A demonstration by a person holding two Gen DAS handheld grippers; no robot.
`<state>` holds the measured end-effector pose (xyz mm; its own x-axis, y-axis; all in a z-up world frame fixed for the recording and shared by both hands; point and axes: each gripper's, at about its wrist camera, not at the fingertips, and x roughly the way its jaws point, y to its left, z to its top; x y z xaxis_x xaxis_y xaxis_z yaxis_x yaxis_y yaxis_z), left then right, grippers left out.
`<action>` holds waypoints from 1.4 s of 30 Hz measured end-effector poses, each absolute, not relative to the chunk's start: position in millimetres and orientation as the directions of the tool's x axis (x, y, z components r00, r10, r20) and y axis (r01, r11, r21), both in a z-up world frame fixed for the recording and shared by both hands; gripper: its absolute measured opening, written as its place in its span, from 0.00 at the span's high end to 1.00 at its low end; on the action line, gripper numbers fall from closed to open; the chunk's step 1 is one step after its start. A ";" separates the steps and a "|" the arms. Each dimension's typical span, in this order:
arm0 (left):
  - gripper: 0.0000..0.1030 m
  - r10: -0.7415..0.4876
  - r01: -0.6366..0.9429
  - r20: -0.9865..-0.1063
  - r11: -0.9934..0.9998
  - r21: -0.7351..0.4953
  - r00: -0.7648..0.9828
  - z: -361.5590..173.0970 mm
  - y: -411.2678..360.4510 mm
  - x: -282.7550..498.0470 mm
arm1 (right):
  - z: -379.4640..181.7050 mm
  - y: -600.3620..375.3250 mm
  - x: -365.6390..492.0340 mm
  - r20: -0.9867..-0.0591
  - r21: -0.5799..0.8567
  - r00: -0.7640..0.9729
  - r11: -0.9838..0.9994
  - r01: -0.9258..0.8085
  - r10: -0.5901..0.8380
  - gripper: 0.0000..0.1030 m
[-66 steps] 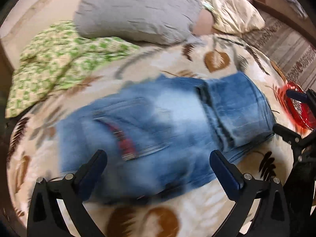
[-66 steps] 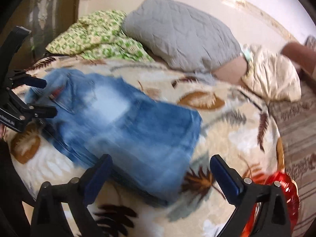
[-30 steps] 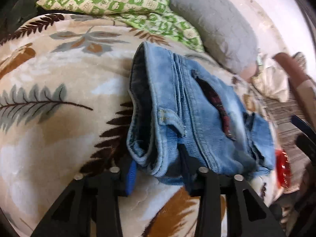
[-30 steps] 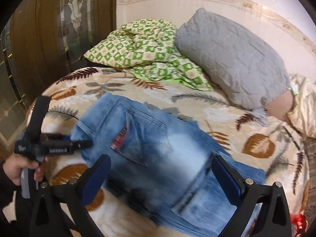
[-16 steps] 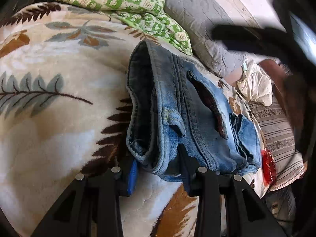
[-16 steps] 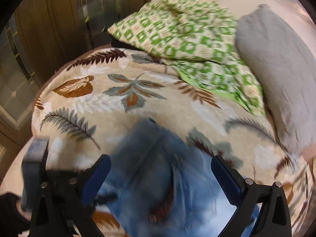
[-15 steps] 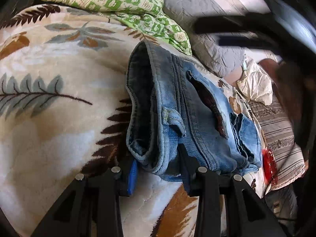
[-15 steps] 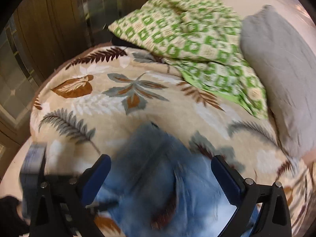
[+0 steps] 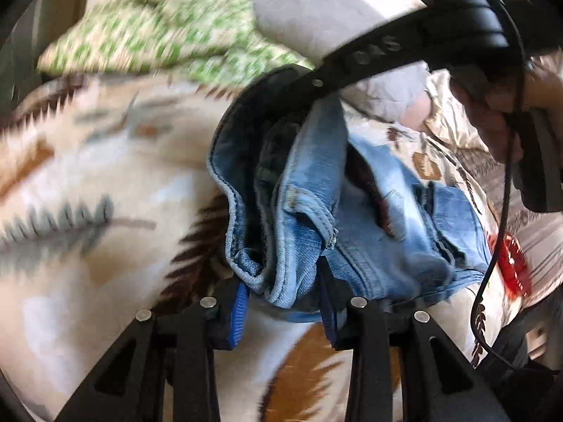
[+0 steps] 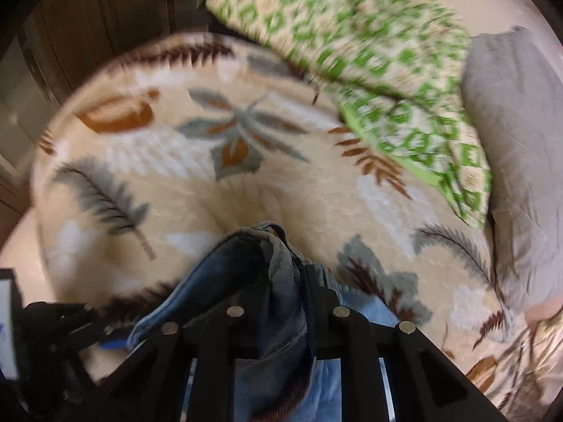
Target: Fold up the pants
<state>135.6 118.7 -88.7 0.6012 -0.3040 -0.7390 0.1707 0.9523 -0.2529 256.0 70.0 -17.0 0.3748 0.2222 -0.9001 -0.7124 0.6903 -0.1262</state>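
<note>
Since half a second ago the right gripper point(image 10: 285, 302) has closed onto the far waistband corner of the jeans point(image 9: 369, 232) on the leaf-print blanket point(image 9: 88, 183), left gripper point(image 9: 281, 299) clamped on the near corner; denim looks heavy, limp, non-slippery, so thick waistband seams suit gripping

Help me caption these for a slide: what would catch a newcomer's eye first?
First, the faded blue denim jeans bunched mid-frame on the cream leaf-print blanket, waistband pinched by the left tongs at the near edge and the right tongs at the far edge. Next, the green-and-white patterned quilt beside a grey quilted pillow at the bed's far side.
</note>
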 end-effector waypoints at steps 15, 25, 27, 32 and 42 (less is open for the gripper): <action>0.69 -0.427 0.512 -0.683 0.854 -0.090 0.592 10.1 -69.5 116.6 | 51.0 -228.6 217.6 -0.721 0.243 0.536 0.885 -0.398 0.439 0.86; 0.69 -0.443 0.578 -0.812 0.799 -0.166 0.379 -72.1 -179.4 139.9 | -72.5 -345.7 224.7 -0.822 0.325 0.447 0.935 -0.140 0.352 0.86; 0.69 -0.426 0.569 -0.841 0.802 -0.181 0.332 -97.4 -192.2 137.9 | -95.1 -354.9 227.2 -0.841 0.320 0.429 0.943 -0.095 0.329 0.86; 0.68 -0.403 0.574 -0.842 0.807 -0.141 0.359 -112.1 -203.0 133.8 | -108.7 -367.3 229.0 -0.833 0.355 0.442 0.934 -0.035 0.333 0.74; 0.00 -0.431 0.614 -0.790 0.785 -0.090 0.436 -21.6 -124.9 102.7 | -37.1 -391.8 169.5 -0.785 0.285 0.571 0.959 -0.012 0.240 0.17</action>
<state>102.7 -124.9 -21.6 0.4362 -0.4313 -0.7897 0.6136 0.7845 -0.0896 169.5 -391.8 -37.1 0.5709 0.2402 -0.7851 -0.0117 0.9585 0.2847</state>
